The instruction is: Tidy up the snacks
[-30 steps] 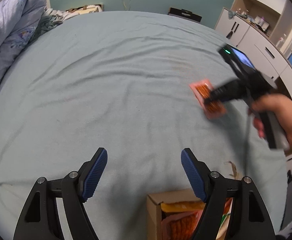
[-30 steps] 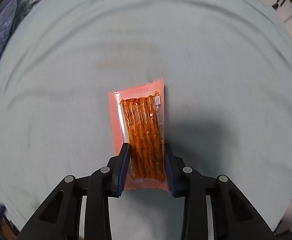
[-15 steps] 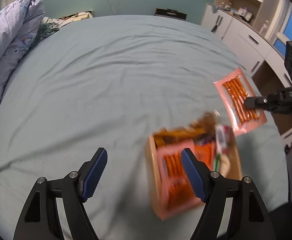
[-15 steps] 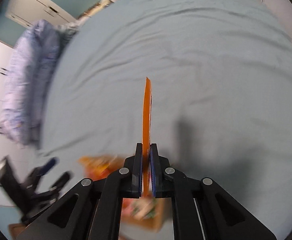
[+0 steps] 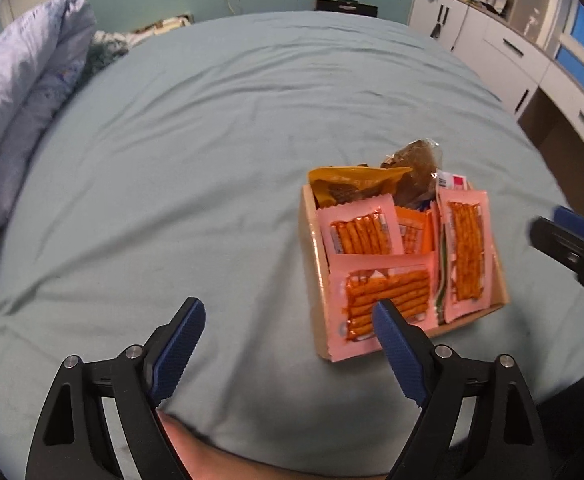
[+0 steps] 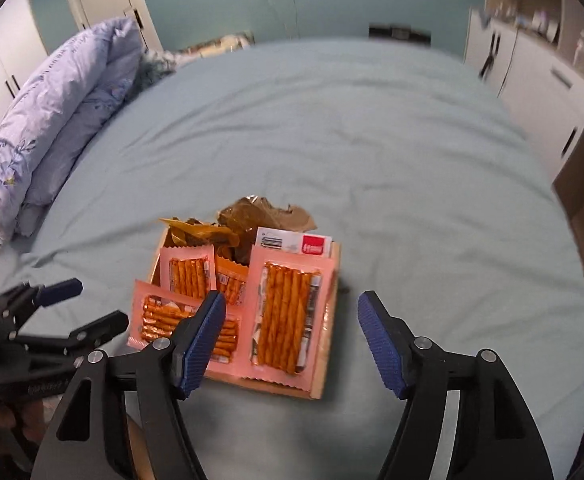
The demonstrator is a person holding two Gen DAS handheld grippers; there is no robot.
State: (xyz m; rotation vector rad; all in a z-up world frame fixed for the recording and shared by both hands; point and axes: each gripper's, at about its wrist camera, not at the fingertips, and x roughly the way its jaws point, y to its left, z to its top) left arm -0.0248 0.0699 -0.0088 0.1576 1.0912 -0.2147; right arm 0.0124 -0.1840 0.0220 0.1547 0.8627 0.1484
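Observation:
A cardboard box (image 5: 314, 248) (image 6: 320, 376) of snacks sits on the pale blue bed. A pink packet of orange sticks (image 5: 466, 254) (image 6: 288, 312) lies along its right side, free of any pads. Two more pink packets (image 5: 358, 230) (image 6: 190, 272) and yellow and brown bags (image 5: 352, 182) (image 6: 252, 214) fill the rest. My right gripper (image 6: 292, 316) hovers just above the box's near end, its jaws opening with nothing pressed between them. My left gripper (image 5: 288, 324) stands to the box's left, jaws opening and empty; its right finger (image 5: 396, 344) overlaps the box's near corner.
A rolled lilac duvet (image 5: 20, 100) (image 6: 56, 112) lies along the bed's left side. White cabinets and drawers (image 5: 504, 52) (image 6: 540, 76) line the right wall past the bed edge. The blue sheet (image 5: 212, 120) spreads wide beyond the box.
The right gripper carried the pink stick packet from the sheet over to the box, then let go of it; the packet now lies in the box. The left gripper swung toward the box.

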